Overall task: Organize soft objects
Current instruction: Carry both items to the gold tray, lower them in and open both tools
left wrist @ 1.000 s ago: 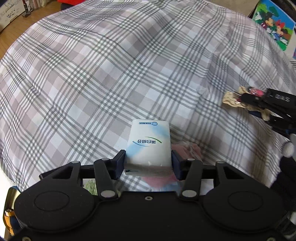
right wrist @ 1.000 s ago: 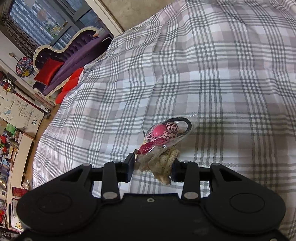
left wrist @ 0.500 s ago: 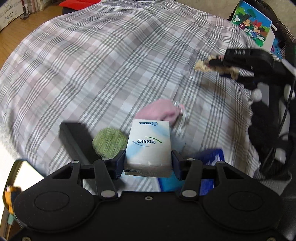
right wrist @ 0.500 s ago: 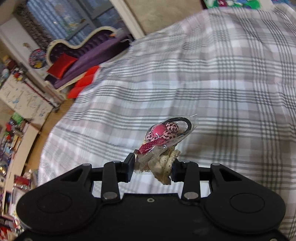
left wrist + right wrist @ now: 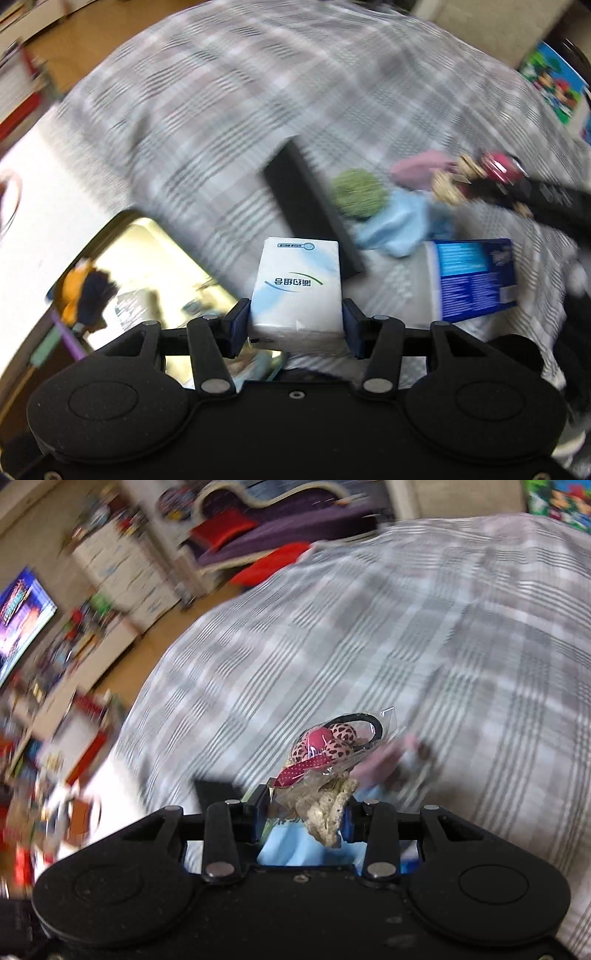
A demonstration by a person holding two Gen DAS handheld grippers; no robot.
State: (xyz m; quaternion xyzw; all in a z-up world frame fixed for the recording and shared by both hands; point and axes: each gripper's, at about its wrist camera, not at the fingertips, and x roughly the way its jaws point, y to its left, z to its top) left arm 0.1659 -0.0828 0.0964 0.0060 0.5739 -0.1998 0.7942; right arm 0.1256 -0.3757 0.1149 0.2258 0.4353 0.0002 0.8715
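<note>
Swinging back from mid-bed within a second, both grippers now hang over the bed's near edge, where a pile has come into view. Tissue pack [image 5: 295, 291] sits upright in the left gripper [image 5: 295, 325], jaws clamped on its two sides, its long axis running straight out along the fingers and its far end above the bin [image 5: 147, 273] beside the bed. Hair-tie bag [image 5: 332, 753] is pinched in the right gripper [image 5: 306, 812], jaws closed on its lower end, the bag jutting forward over the plaid bedspread [image 5: 443, 646]. Just beyond lie a green pom-pom [image 5: 360, 194], blue cloth [image 5: 399, 229], pink cloth [image 5: 421, 171], a blue-labelled pack [image 5: 472, 277] and a black box [image 5: 310, 206], crowded together. Judging by position, the left gripper is nearer the bin, down and to its left; the right one hovers over the pile. Blur hides finer detail.
</note>
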